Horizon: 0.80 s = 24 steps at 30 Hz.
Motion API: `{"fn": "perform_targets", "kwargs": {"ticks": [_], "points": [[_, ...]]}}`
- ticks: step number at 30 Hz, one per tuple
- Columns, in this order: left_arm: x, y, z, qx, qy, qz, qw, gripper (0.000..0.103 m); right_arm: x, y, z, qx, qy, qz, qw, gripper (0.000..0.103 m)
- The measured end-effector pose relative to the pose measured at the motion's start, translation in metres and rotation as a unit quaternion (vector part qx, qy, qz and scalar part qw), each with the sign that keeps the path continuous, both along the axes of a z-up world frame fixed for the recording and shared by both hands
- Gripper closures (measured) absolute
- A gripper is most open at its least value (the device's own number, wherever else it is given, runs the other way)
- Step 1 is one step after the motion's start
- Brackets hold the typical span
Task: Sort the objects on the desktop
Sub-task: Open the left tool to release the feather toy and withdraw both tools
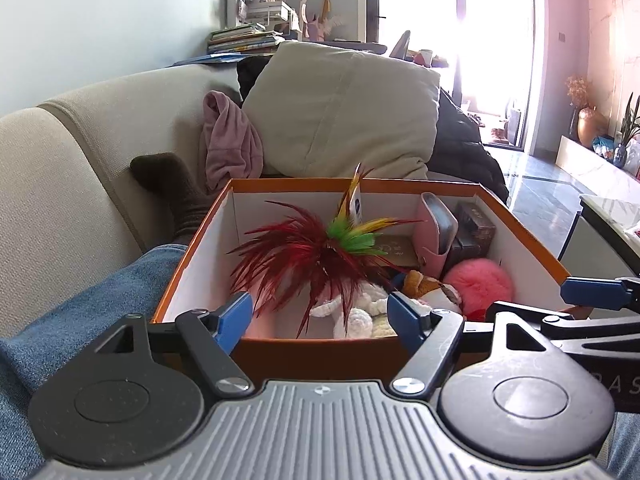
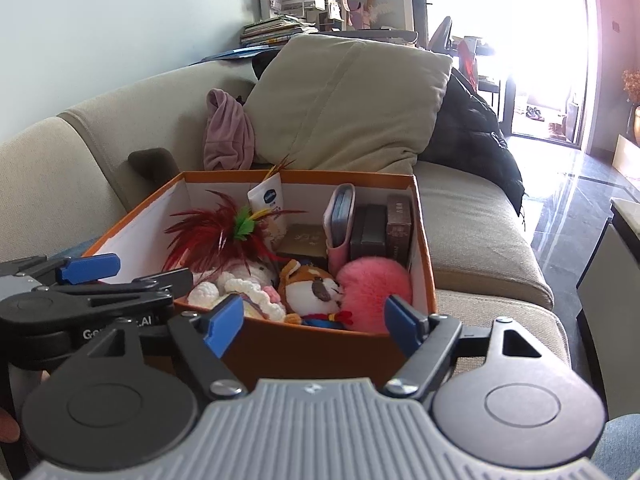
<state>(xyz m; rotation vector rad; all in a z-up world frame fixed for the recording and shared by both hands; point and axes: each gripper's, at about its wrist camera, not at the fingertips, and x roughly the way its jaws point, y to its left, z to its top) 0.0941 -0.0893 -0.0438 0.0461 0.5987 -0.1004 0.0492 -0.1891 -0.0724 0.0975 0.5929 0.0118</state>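
- On my lap, up against the beige fabric sofa (image 2: 472, 216), sits the orange cardboard box with white inner walls (image 1: 200, 248), and everything I am sorting seems to be inside it already.
- Along its far right wall stand the upright things: a pink pouch with a grey face (image 2: 340, 220), a dark grey box (image 2: 368, 232) touching it, and a brown patterned box (image 2: 399, 220) at the end.
- At the back leans a white cream tube with a blue logo (image 2: 267, 200), with a flat olive-gold box (image 2: 304, 242) just in front of it.
- Soft things fill the near half: a red feather toy with a green and yellow tuft (image 1: 296, 252), a white crocheted doll (image 2: 240, 284), a small orange-and-white plush fox (image 2: 316, 286) and a fluffy pink pompom (image 1: 478, 280).
- My left tongs (image 1: 320, 312) hover over the near rim, spread wide, with nothing between the blue pads.
- My right tongs (image 2: 314, 318) hang just before the near wall, equally wide apart and empty.
- I judge the sorting nearly finished or finished: hard items are grouped on one side, soft ones on the other, and neither view shows any loose object outside the box.
- At most the feather toy, sprawled over the doll, might want tidying.
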Motion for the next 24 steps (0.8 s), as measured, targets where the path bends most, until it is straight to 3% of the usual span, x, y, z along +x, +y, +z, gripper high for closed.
{"fn": "perform_targets", "kwargs": {"ticks": [24], "points": [[0.0038, -0.001, -0.001, 0.002, 0.008, -0.001, 1.0, 0.015, -0.0002, -0.0008, -0.0017, 0.002, -0.003, -0.003, 1.0, 0.02]]}}
